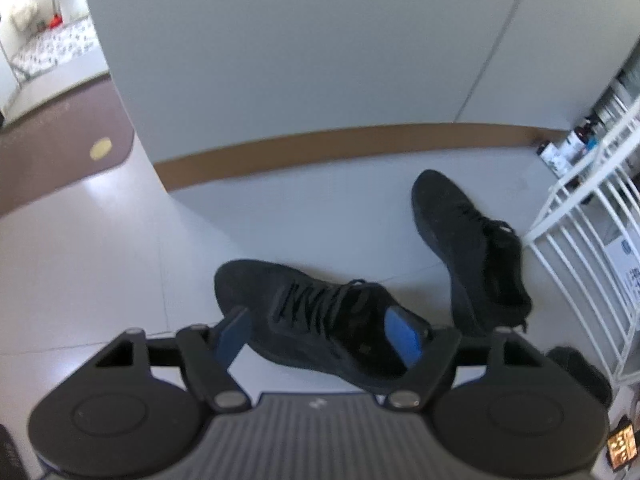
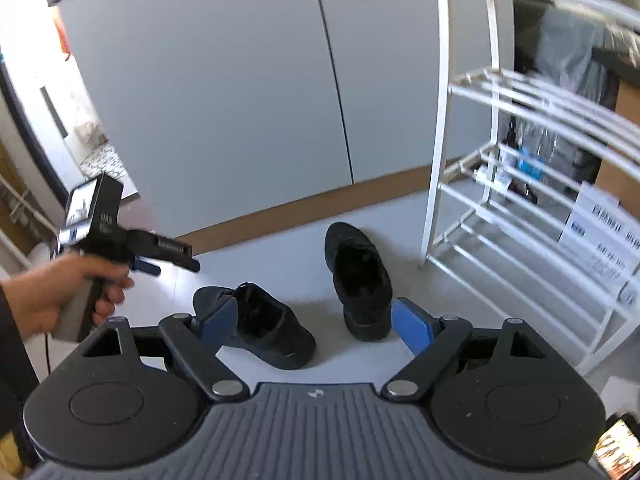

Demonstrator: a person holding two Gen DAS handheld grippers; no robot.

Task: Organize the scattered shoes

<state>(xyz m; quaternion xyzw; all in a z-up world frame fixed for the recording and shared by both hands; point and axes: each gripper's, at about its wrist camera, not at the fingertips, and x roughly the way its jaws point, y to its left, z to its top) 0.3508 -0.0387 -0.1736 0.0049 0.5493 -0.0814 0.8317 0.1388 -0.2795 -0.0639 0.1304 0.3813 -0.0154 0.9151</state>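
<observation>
- Landmark: white slatted shoe rack (image 2: 532, 184), standing on pale floor (image 1: 100, 240) beside a grey wall or cabinet face (image 1: 300, 48) with a brown skirting strip (image 1: 340, 140) at its foot.
- Two black lace-up shoes lie on the floor, both off the rack, none on its shelves as far as visible.
- Far shoe (image 2: 358, 280): just beside the rack's front-left post, toe pointing toward the skirting, heel toward the cameras. Upright in the right wrist view; in the left wrist view the same shoe (image 1: 472, 248) appears tilted, though lens distortion may account for that.
- Near shoe (image 2: 260, 324): further from the rack than the far shoe, lying at an angle to it, toe turned away from the rack. The two shoes are near each other but apart.
- Left gripper (image 1: 320, 332): jaws wide, blue pads either side of the near shoe (image 1: 320, 316) around the laces and collar. Whether the pads touch the shoe cannot be told; no grip evident.
- Same left gripper seen from the right wrist view (image 2: 168, 264), held in a hand (image 2: 60, 296), above the floor on the side of the near shoe away from the rack.
- Right gripper (image 2: 316, 324): jaws wide, nothing between the pads; both shoes show on the floor beyond them.
- Bottles and small containers (image 1: 568, 148) sit on the floor behind the rack, blurred.
- A white printed label (image 2: 600, 232) hangs on the rack's slats; text unreadable.
</observation>
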